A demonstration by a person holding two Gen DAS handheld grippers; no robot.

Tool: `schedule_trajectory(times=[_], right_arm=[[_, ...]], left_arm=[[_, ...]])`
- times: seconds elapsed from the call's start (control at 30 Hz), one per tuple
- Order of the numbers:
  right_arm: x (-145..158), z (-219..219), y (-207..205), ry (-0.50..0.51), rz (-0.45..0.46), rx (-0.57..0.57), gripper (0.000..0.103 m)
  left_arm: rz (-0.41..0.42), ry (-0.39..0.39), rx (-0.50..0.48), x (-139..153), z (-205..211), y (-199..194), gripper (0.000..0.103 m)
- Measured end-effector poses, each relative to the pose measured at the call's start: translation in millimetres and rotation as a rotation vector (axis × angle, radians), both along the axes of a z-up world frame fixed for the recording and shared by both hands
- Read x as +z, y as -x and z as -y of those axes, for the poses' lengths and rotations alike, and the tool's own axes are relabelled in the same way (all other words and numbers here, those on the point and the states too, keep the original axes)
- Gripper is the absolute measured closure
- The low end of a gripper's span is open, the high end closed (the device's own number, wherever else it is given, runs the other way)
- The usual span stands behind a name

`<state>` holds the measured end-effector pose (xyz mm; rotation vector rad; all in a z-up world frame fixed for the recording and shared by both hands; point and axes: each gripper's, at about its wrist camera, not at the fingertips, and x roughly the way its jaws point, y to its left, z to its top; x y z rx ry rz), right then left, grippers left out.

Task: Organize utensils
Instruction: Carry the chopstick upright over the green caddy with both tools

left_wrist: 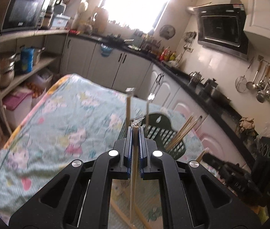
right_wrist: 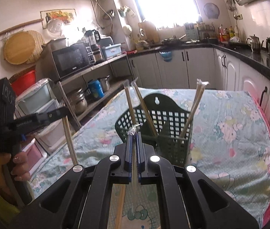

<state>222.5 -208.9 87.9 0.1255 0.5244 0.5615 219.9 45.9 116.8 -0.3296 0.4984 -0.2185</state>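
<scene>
Both grippers, left gripper [left_wrist: 135, 128] and right gripper [right_wrist: 134, 133], clamp wrapped chopsticks [left_wrist: 134, 171], next lowering them into the green basket [right_wrist: 171, 114]

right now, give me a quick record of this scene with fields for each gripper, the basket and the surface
left gripper: shut on a plastic-wrapped wooden chopstick pair
right gripper: shut on a second wrapped chopstick pair
basket: dark green plastic lattice basket, upright on the table, three wrapped chopstick pairs leaning inside
surface: pale green floral cartoon tablecloth
</scene>
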Motion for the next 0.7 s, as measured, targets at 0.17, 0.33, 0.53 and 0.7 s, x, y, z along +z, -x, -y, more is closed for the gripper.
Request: schedule_trajectory(times=[0.17, 0.33, 0.53, 0.7], right_arm=[[12.9, -3.3, -5.2, -0.011, 0.032, -0.003, 0.1], [28.1, -4.9, -9.7, -0.02, 0.067, -0.001, 0.1], [54.8, -2.8, -17.7, -0.033, 0.12, -0.01, 0.1], [81.4, 0.4, -26.6, -0.046, 0.173, -0.024, 0.1]], left_arm=[[0.056, -0.018, 0.0, 21.0, 8.7, -10.7, 0.102], [0.111, -0.037, 0.003, 41.2, 17.0, -21.7, 0.102], [0.167, -0.045, 0.012, 64.3, 23.3, -37.5, 0.102], [0.219, -0.055, 0.027, 85.1, 30.0, -50.9, 0.102]])
